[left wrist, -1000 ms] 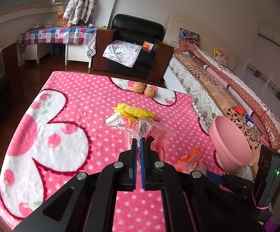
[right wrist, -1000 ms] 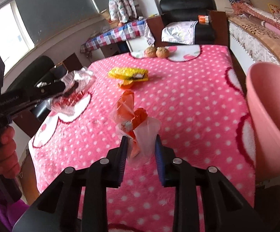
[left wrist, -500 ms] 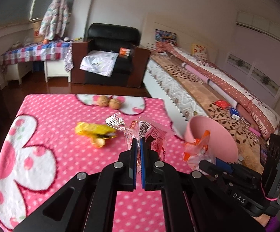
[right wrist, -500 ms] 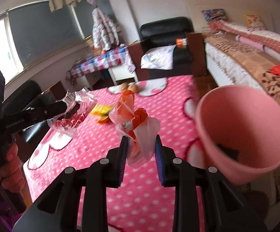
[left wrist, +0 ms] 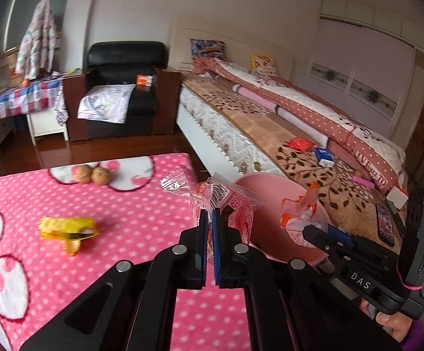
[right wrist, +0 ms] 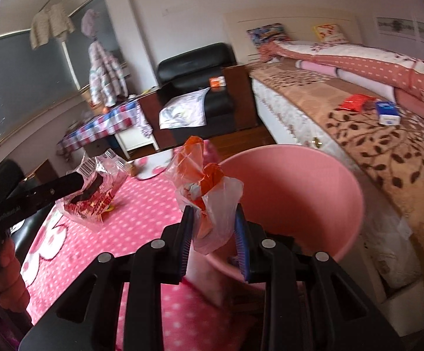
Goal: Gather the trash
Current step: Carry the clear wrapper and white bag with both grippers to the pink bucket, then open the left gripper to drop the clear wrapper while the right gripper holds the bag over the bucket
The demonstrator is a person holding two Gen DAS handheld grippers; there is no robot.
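Both tools carry trash: left tool (left wrist: 208, 219) pinches a clear red-printed wrapper (left wrist: 235, 204), right tool (right wrist: 214, 225) grips a crumpled orange-and-clear bag (right wrist: 209, 187); next, release over the pink plastic bin (right wrist: 299, 193).

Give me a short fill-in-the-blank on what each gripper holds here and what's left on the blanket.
1. The left gripper is shut on a clear ____-printed wrapper.
2. The right gripper holds its orange-and-clear wrapper in front of the pink ____.
3. Beyond the yellow wrapper on the blanket lie two ____.

Missing words: red; bin; walnuts

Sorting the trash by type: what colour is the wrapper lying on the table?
Yellow wrapper, clearest in the left wrist view.
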